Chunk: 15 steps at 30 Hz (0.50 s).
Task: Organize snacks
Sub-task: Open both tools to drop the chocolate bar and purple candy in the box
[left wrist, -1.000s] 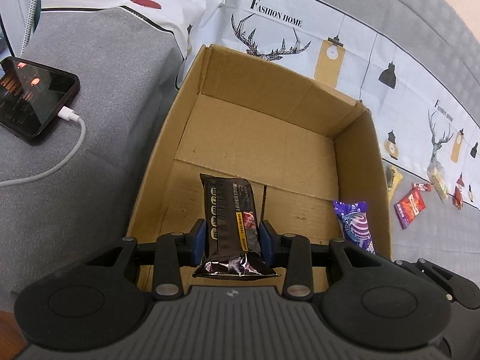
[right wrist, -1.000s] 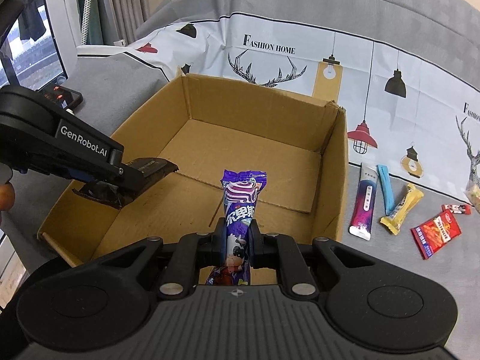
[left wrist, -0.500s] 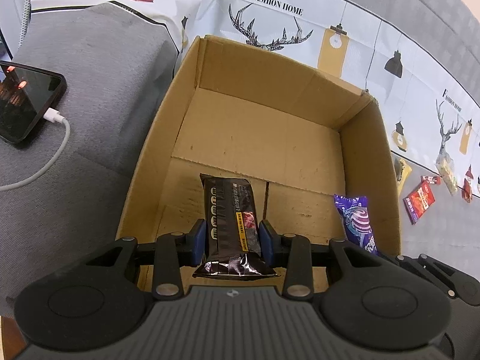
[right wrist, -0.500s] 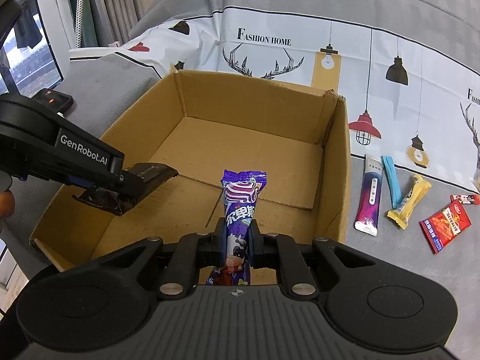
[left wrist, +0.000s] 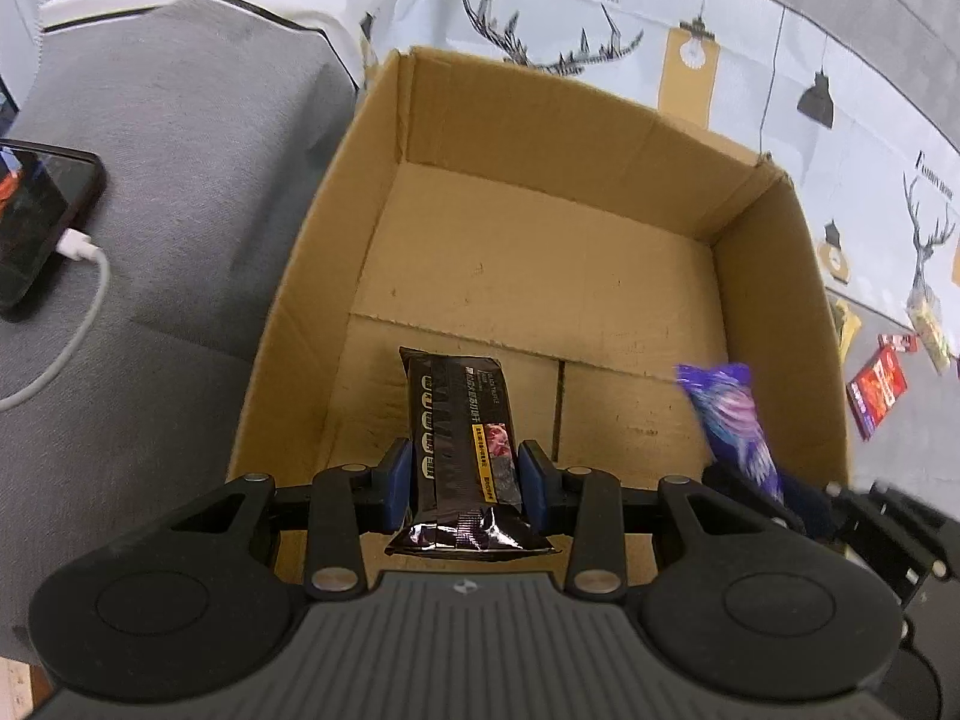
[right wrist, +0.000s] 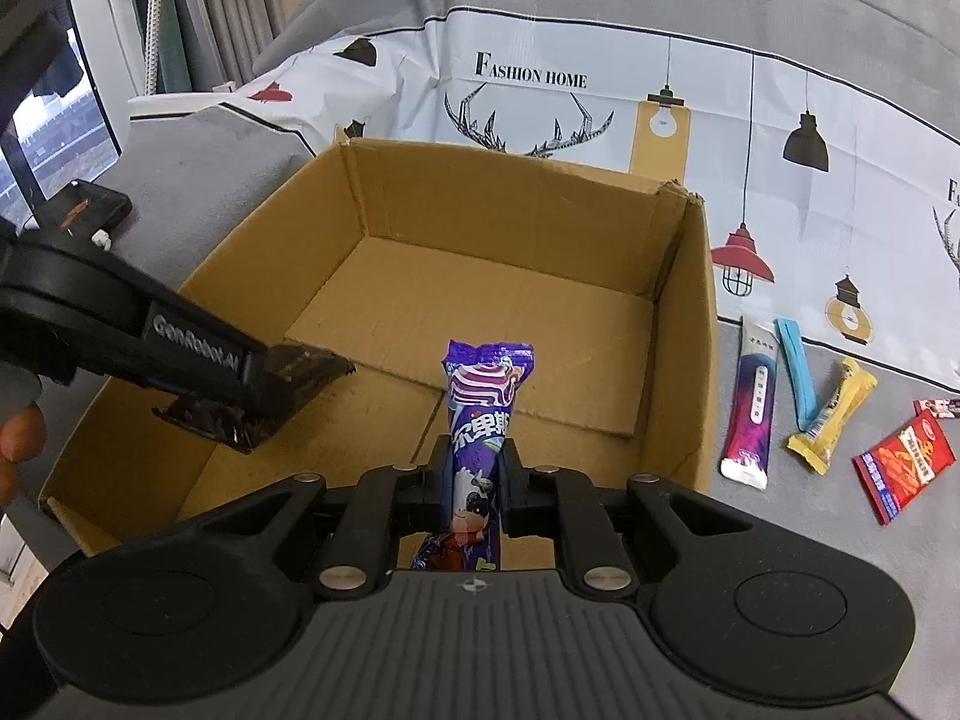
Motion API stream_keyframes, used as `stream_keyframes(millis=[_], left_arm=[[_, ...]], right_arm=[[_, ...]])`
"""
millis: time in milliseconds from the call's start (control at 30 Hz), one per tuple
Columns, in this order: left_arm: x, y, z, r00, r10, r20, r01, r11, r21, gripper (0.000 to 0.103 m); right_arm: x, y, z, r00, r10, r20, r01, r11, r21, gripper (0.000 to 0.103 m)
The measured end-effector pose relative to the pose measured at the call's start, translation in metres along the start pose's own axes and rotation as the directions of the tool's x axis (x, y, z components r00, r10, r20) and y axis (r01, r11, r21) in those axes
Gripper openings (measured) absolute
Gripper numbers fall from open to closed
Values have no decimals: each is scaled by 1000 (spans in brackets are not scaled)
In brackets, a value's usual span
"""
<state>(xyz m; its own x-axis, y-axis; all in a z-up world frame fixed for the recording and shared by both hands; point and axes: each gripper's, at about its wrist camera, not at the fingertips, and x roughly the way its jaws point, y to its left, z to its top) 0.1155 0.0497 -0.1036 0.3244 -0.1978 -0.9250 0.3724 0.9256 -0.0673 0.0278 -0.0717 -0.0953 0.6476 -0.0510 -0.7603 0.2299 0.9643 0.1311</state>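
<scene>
while over the cardboard box | left gripper clamps black bar | right gripper clamps purple pack

In the left wrist view the purple snack packet is smeared by blur, its lower end hidden behind the gripper body, and the phone is cut off by the left edge. The small packets beyond the cardboard box are too small to read, one partly hidden by the box wall. In the right wrist view the purple packet's tail dips behind the housing
</scene>
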Motion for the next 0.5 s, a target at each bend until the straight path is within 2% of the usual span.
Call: stream_keyframes(millis=[33, 67, 100, 167, 267, 500], left_arm=[[0, 0, 1, 1000, 0, -3, 0, 1000, -3, 52], [-3, 1, 1, 1000, 8, -3, -8, 1000, -9, 78], [-8, 2, 2, 1000, 12, 9, -12, 1000, -16, 101], [-20, 4, 1, 999, 10, 44, -9, 999, -35, 103], [-33, 6, -4, 1000, -10, 13, 10, 999, -41, 103], [-89, 11, -49, 995, 42, 86, -42, 999, -4, 103]], right_arm=[[0, 0, 1, 1000, -11, 6, 11, 1000, -2, 35], [-3, -1, 2, 999, -32, 21, 32, 999, 1, 61], [-8, -1, 3, 998, -50, 40, 50, 999, 6, 79], [-21, -2, 3, 996, -57, 70, 57, 998, -1, 83], [-47, -5, -2, 995, -37, 90, 37, 999, 1, 93], [-108, 5, -32, 994, -5, 114, -8, 993, 115, 98]])
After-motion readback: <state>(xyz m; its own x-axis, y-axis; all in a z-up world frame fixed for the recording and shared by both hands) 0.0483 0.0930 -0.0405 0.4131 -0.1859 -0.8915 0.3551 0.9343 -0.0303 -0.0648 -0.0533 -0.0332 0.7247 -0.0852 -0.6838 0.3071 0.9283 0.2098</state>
